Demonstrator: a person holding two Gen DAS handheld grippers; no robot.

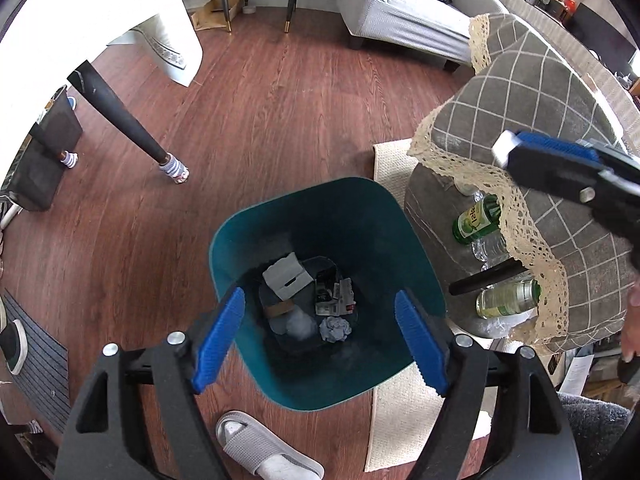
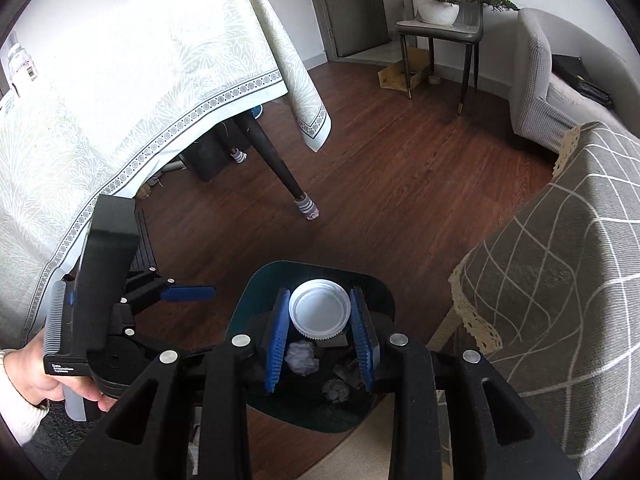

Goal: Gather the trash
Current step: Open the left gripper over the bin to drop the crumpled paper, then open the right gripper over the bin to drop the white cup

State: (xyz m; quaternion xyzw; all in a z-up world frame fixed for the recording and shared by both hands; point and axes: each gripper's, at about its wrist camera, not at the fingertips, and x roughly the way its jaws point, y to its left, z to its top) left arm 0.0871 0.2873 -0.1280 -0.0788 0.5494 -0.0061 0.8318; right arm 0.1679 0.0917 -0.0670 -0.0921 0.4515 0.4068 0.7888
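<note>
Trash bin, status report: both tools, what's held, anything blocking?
Left tool open, empty. Right tool shut on white lid, above teal bin. Nothing blocking the opening.

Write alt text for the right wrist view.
The right gripper pinches a white plastic lid between its blue fingers, directly above a teal trash bin holding crumpled paper. The left gripper, hand-held, hovers at left over dark wood floor.

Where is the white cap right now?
In the right wrist view, the white cap sits clamped between the right gripper's blue jaws, held directly above the open teal trash bin, not yet dropped.
</note>
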